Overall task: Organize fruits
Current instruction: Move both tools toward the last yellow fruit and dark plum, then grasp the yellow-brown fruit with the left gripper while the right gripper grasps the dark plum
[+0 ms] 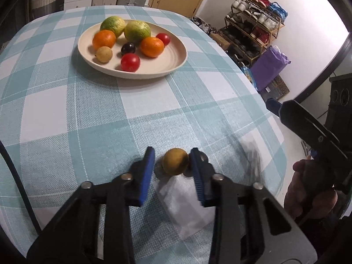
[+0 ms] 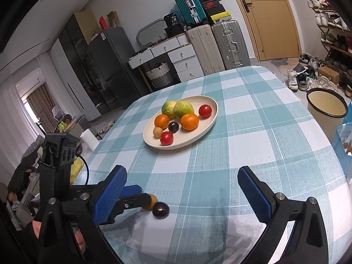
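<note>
A small yellow fruit (image 1: 175, 161) rests on the checked tablecloth close in front of me. My left gripper (image 1: 172, 149) is shut on it, blue pads on either side; in the right wrist view that gripper (image 2: 140, 195) half hides the yellow fruit (image 2: 151, 203). A dark plum (image 2: 161, 210) lies right beside it on the cloth. My right gripper (image 2: 182, 176) stands open above the near table with nothing between its fingers. Farther back, a cream plate (image 1: 176, 66) (image 2: 211, 103) holds two green citrus, two oranges, two red fruits, a dark plum and a small yellow fruit.
The table's right edge drops to the floor, where a cream bucket (image 2: 326, 105), loose shoes and a shoe rack (image 1: 253, 33) stand. A purple bag (image 1: 268, 66) sits by the rack. A hand (image 1: 308, 193) grips the right tool's handle at the near right.
</note>
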`<state>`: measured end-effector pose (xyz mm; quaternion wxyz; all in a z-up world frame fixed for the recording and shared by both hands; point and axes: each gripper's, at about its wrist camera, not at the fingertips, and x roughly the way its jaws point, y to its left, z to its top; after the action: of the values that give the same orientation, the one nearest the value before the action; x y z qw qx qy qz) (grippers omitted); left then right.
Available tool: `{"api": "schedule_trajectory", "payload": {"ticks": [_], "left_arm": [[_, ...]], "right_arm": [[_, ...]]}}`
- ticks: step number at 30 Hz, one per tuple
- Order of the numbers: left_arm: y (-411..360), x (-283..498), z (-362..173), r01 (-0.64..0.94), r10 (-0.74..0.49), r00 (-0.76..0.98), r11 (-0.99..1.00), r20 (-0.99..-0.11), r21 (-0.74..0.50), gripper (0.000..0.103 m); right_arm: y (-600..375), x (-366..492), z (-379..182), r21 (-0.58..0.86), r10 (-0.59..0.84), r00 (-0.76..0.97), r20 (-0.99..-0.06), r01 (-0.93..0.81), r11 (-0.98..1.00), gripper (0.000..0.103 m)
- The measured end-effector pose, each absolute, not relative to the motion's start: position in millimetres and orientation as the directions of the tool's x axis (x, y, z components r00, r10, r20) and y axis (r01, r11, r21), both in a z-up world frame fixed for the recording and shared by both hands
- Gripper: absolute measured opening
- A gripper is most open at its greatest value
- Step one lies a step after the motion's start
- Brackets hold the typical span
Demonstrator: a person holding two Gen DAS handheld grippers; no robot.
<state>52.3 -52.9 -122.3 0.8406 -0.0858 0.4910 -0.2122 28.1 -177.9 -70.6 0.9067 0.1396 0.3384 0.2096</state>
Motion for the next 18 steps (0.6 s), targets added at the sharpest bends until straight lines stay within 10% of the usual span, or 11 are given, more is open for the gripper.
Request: {"api": "schedule_trajectory", "payload": {"ticks": [18], "left_arm": [[-33,44,-102,0.251,-0.438,0.479,0.899,-0.761,-0.359,0.021]], "right_arm": [[-170,19,-77,0.398,0.495,0.643,-0.585,-0.305,0.865,0.103]]}}
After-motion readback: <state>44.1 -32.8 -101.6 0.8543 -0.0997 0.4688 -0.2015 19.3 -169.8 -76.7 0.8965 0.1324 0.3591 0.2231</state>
